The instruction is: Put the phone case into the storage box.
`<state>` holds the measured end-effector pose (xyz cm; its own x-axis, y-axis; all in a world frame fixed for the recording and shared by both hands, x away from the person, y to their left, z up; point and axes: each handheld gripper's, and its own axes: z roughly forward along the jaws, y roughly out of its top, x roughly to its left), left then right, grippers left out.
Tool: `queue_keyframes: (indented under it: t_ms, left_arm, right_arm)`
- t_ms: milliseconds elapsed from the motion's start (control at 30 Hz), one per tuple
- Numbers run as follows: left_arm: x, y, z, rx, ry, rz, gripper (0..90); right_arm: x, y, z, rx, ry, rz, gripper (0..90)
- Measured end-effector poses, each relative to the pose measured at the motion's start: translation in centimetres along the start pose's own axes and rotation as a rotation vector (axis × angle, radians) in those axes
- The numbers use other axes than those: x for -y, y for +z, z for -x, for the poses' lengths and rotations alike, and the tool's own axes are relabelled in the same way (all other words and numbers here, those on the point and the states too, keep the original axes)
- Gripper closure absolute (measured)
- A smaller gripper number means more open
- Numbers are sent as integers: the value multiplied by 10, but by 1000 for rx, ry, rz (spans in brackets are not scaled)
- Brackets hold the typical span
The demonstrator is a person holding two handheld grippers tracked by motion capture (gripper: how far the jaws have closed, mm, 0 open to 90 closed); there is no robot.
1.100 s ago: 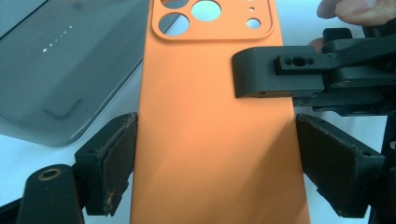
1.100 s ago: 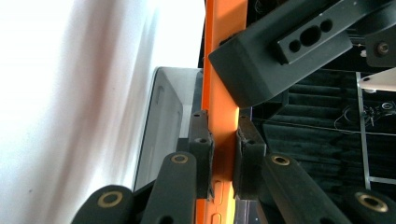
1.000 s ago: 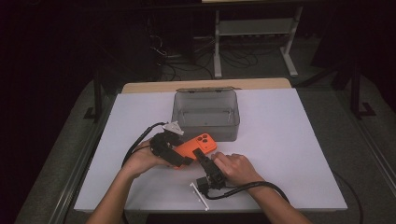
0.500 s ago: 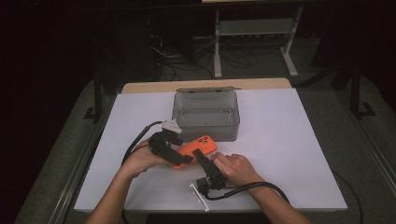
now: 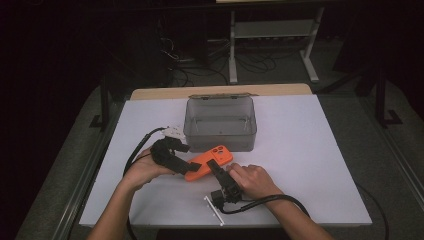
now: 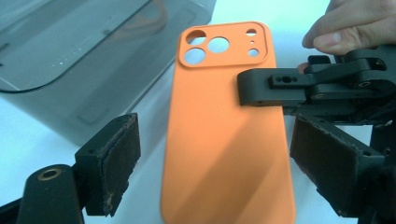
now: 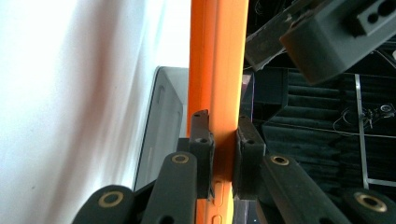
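Observation:
An orange phone case [image 5: 210, 160] with camera cut-outs lies back up over the white table, just in front of the grey box. My right gripper [image 5: 213, 166] is shut on its near long edge; in the right gripper view the pads of this gripper [image 7: 223, 149] pinch the orange case [image 7: 217, 70] edge-on. My left gripper [image 5: 192, 169] comes in from the left at the case's lower end. In the left gripper view, the left gripper [image 6: 219, 163] stands open with the case [image 6: 224, 140] between its pads. A gap shows at the left pad [image 6: 119, 158]. The right gripper [image 6: 254, 88] clamps the case's side.
An open, empty grey plastic box [image 5: 220, 131] stands behind the case at mid table. A small white part [image 5: 174, 131] lies left of the box, and a thin white stick [image 5: 214, 210] lies near the front edge. Cables trail from both grippers toward the person.
My left gripper has edged slightly to the left. The right gripper and the case it holds have stayed where they were.

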<state>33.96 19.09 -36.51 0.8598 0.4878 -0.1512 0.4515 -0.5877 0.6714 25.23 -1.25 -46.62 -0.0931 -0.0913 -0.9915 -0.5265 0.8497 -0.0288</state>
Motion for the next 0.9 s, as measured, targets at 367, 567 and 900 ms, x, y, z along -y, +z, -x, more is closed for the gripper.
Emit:
queue_keyframes:
  t_ms: [367, 567, 900]
  left_arm:
    - [15, -10, -4, -41, 6, 29, 141]
    - [27, -16, -6, -60, 3, 68, 130]
    - [60, -24, -10, -112, -12, 86, 39]
  right_arm:
    - [5, 0, 0, -7, 1, -9, 796]
    - [6, 0, 0, -5, 9, -14, 796]
    - [8, 0, 0, -11, 7, -15, 796]
